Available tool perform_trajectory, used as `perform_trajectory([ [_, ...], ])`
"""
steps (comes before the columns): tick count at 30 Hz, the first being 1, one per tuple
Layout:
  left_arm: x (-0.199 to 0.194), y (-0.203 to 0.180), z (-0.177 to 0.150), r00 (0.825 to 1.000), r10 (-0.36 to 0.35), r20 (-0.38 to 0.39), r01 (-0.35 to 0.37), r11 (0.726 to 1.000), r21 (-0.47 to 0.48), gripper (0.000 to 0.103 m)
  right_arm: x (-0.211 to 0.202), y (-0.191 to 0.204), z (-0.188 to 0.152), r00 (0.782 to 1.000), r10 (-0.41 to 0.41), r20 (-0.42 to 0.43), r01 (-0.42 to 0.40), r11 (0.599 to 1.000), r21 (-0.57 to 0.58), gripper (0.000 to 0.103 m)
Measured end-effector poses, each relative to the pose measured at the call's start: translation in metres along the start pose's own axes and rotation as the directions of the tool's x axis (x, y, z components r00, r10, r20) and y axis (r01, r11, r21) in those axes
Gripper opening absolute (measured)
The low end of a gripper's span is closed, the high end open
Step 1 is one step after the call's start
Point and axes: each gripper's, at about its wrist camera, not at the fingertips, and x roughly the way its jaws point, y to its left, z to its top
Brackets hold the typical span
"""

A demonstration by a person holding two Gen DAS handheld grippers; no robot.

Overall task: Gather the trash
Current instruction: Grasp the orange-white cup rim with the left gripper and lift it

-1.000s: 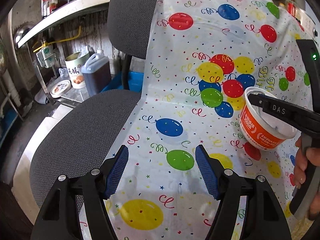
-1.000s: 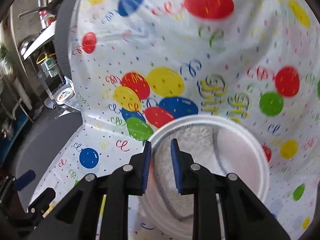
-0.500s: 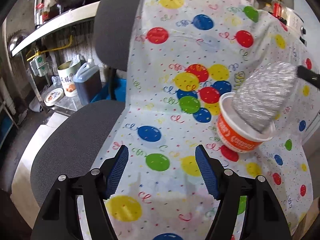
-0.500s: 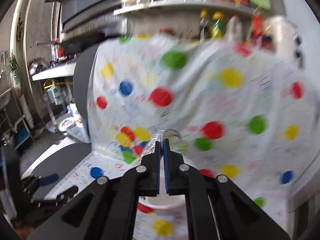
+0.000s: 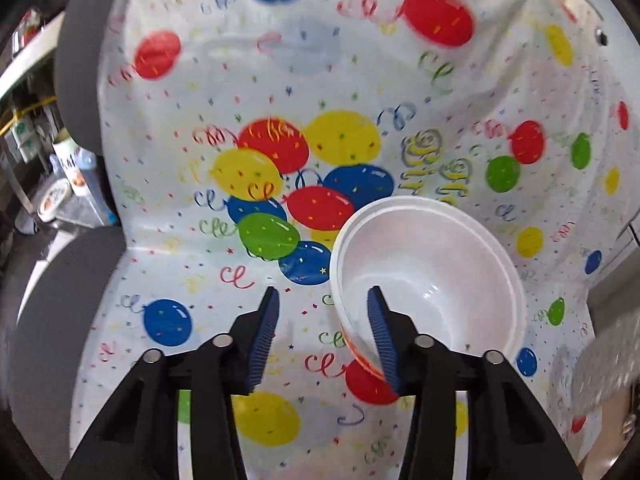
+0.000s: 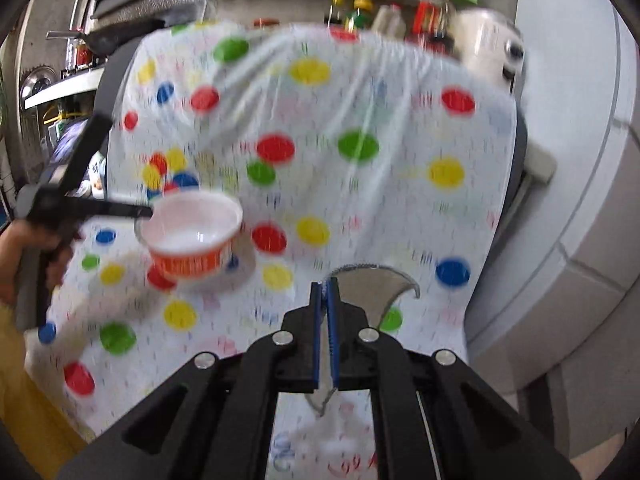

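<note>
The right gripper [image 6: 327, 286] has its fingers pinched shut on the foil lid [image 6: 370, 288]; the left gripper [image 5: 322, 312], fingers half open and just closing, straddles the wall of the empty cup [image 5: 428, 276] on the balloon cloth [image 5: 360, 80]; next it should clamp that wall.

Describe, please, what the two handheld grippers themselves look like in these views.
Both the left gripper and the right gripper are black plastic linkages with round silver pivot pins, each carrying two ribbed blue finger pads. No cables or sleeves are visible.
</note>
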Motion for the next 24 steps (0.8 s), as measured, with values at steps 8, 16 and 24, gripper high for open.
perform_trajectory([
  [8,-0.005,0.001,-0.006,0.996,-0.083,0.019,0.084,0.994,-0.063,0.006,0.008,-0.008,-0.028,0.998,0.044,-0.042,-0.041,0.996,0.078,0.004],
  [16,-0.094,-0.026,-0.056,0.978,-0.169,0.121,0.171,0.985,-0.014,0.005,-0.035,-0.020,-0.036,0.999,0.050,0.019,-0.052,0.990,0.132,0.004],
  [24,-0.132,-0.068,-0.115,0.965,-0.224,0.134,0.226,0.974,-0.004,0.005,-0.093,-0.058,-0.066,0.999,-0.001,0.038,-0.007,0.978,0.210,0.004],
])
